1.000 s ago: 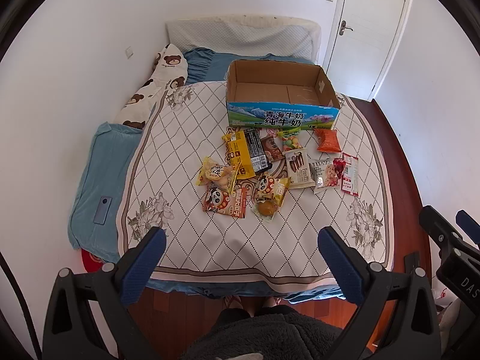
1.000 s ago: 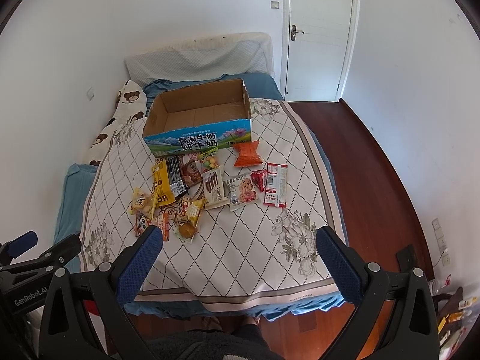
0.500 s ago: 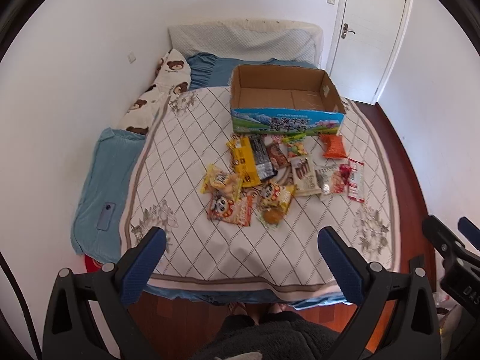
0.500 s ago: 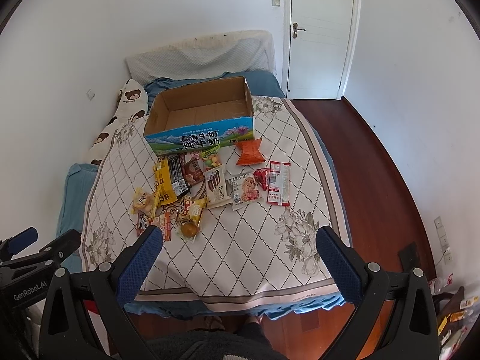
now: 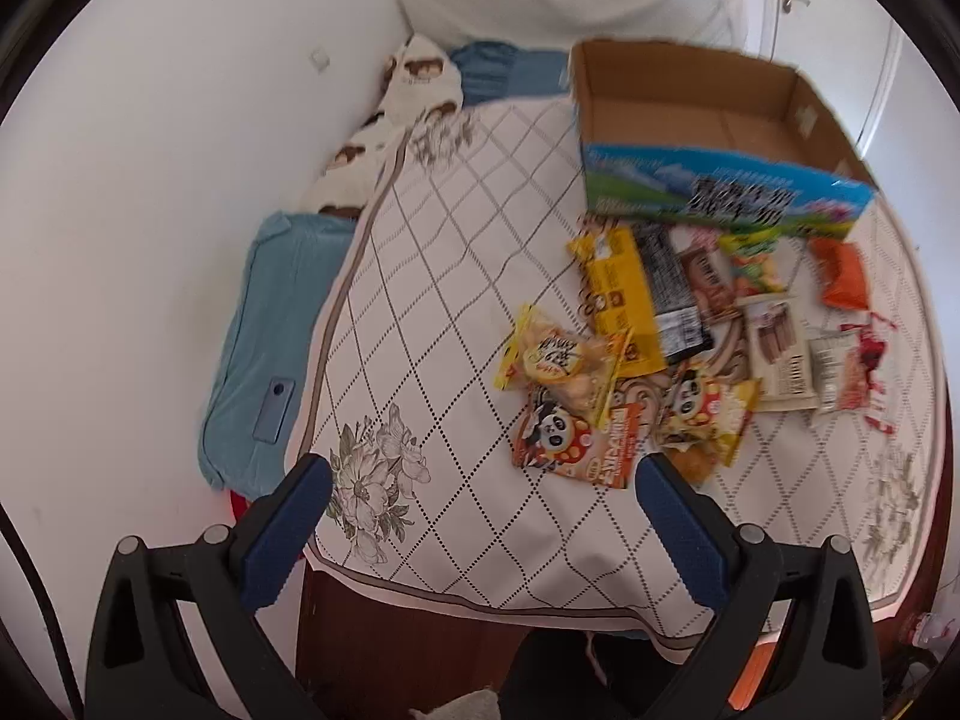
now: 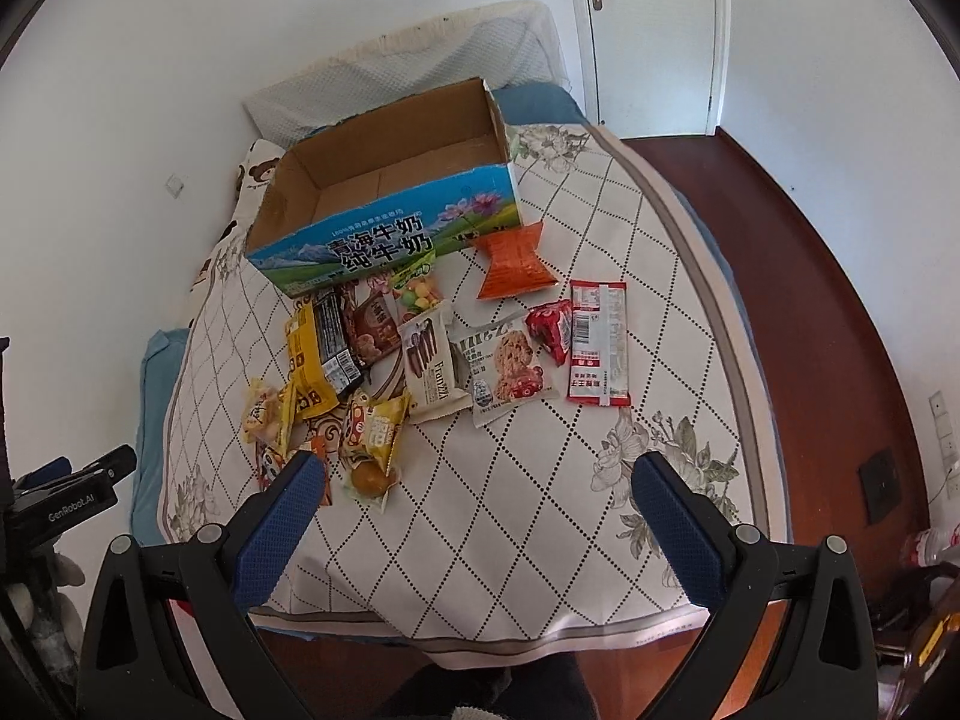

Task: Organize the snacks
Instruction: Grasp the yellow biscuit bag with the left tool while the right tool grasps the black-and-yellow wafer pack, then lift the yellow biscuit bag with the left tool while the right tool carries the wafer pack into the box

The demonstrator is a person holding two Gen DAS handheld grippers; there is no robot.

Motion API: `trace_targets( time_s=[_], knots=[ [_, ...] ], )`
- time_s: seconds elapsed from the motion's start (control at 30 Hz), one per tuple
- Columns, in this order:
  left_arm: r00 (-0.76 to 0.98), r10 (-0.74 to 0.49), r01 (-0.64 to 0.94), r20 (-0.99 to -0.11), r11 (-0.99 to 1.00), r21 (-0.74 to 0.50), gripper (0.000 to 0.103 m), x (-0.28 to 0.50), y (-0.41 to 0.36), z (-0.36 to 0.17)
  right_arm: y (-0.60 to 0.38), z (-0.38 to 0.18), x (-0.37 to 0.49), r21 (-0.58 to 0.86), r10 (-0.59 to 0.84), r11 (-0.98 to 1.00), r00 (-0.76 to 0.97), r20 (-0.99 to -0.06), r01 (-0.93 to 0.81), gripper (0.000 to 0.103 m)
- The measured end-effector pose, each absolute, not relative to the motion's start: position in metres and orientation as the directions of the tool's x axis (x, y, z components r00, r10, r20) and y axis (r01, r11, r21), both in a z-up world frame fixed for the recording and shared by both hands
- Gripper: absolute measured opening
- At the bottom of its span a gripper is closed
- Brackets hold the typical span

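Several snack packets lie in a loose pile on the patterned bed cover (image 5: 456,276), in front of an open, empty cardboard box (image 5: 708,120) with a blue printed front. Among them are a panda packet (image 5: 558,438), a yellow packet (image 5: 621,300) and an orange packet (image 6: 513,261). The box also shows in the right wrist view (image 6: 390,180). My left gripper (image 5: 480,516) is open and empty above the cover's near edge, just short of the panda packet. My right gripper (image 6: 474,510) is open and empty, near the front of the pile.
The bed stands against a white wall at left, with a bear-print pillow (image 5: 408,96) and a blue cushion (image 5: 264,336) holding a phone (image 5: 273,411). A dark wood floor (image 6: 828,324) and a white door (image 6: 648,30) lie to the right.
Both grippers have moved forward and down toward the snack pile. The left view has swung left, so the snacks now sit to its right. Both stay open.
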State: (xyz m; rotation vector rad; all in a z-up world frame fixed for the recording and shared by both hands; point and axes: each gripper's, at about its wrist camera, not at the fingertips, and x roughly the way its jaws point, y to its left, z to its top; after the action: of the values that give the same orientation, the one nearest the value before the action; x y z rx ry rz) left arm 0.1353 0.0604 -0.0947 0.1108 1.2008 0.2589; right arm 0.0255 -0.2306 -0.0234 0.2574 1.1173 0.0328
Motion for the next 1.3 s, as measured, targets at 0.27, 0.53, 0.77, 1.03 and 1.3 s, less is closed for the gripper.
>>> trace_targets(
  time_s=[0.27,0.53,0.77,1.03,1.3],
  knots=[
    [0.134,0.137,-0.206,-0.981,0.973,0.108,0.103,0.205,0.099,-0.174,-0.191,-0.073,0.104,0.227,0.199,0.973,0.363,-0.91,0.035,0.103],
    [-0.052,-0.322,-0.442,-0.945,0.856,-0.267,0.102,0.258,0.155,-0.27,-0.123,-0.113,0.179,0.2,0.193,0.98,0.289,-0.938,-0.006,0.103],
    [-0.091,-0.538,-0.596,-0.838,0.704,-0.387,0.102,0.274,0.159,-0.332,-0.065,-0.148,0.231,0.157,0.165,0.986,0.213,-0.963,-0.053,0.103],
    [-0.03,-0.43,-0.458,-0.902,0.809,-0.37,0.061,0.276,0.132,-0.305,-0.03,-0.178,0.26,0.043,0.052,0.998,0.212,-0.976,-0.047,0.103],
    [0.095,0.075,-0.038,-0.993,0.997,0.072,0.058,0.265,0.099,-0.251,0.009,-0.224,0.287,0.036,0.047,0.994,0.11,-0.993,-0.099,0.103]
  ],
)
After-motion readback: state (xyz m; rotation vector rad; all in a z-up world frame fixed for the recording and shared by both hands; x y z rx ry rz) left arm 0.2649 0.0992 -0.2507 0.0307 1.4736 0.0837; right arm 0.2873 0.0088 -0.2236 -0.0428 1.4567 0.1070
